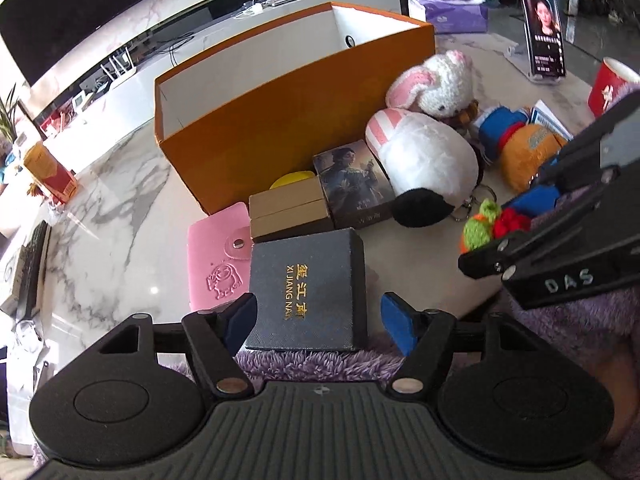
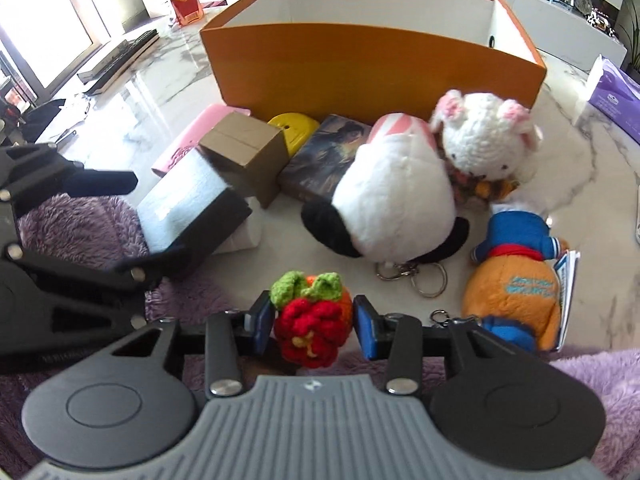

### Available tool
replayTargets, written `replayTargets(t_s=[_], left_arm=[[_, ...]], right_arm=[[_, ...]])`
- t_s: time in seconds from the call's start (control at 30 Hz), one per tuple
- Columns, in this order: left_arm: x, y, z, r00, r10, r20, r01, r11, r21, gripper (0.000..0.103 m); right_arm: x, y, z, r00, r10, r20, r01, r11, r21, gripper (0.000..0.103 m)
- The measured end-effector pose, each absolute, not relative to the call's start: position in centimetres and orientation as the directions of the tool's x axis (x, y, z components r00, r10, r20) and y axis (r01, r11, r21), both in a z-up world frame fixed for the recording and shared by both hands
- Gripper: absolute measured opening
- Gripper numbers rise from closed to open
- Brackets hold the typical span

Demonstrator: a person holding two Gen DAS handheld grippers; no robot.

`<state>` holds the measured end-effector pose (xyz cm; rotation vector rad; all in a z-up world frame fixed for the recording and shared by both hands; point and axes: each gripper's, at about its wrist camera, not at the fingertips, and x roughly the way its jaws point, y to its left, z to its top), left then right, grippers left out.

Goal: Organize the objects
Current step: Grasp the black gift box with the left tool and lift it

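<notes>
Now the right gripper (image 2: 313,322) jaws are clamping the red-and-green crocheted toy (image 2: 310,318); lifting it clear toward the orange cardboard box (image 2: 372,68) beyond is advisable, while the left gripper (image 1: 318,320) jaws are standing wide around the dark grey gift box (image 1: 308,288), not gripping.

A white marble table (image 1: 120,208) carries an orange box (image 1: 280,112), small boxes (image 1: 308,288), a pink wallet (image 1: 216,264) and plush toys (image 2: 396,200) — all clustered close together.

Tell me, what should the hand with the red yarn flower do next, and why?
Probably carry it up and over into the orange box. The right gripper jaws already pinch the crocheted flower, the box stands open just behind the toys, and the task is tidying.
</notes>
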<state>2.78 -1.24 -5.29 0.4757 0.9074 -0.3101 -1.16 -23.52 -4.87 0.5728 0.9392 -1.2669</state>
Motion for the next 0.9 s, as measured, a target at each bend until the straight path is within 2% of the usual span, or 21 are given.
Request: replayTargets(t_s=[0.1,0.33,0.47,0.67,0.9], left_arm=[[2.7,-2.5,-6.5,0.595,0.0,-0.804,0.469,0.812,0.347,0.081],[3.0,-3.6,-8.6,0.604,0.104,-0.79,0.473,0.751,0.46,0.078],[2.7,-3.3,-8.1,0.634,0.114,-0.765,0.444,0.756,0.481,0.056],[2.4,-1.6,-6.0,0.657,0.086,-0.749,0.379,0.821,0.427,0.044],[2.2,0.4,-0.9,0.712,0.005,-0.702,0.309,0.895,0.32,0.043]], right_arm=[[-2.2,-23.4,-4.6,0.021,-0.538,-0.842,0.969,0.22,-0.116,0.044],[-2.3,-23.8,-4.8,0.028,-0.534,-0.845,0.97,0.218,-0.106,0.045],[-2.2,-23.8,-4.9,0.04,-0.528,-0.848,0.968,0.23,-0.097,0.045],[-2.0,-23.7,-3.9,0.059,-0.545,-0.836,0.964,0.248,-0.093,0.045],[-1.0,-23.3,-1.2,0.105,-0.587,-0.802,0.947,0.305,-0.1,0.045]])
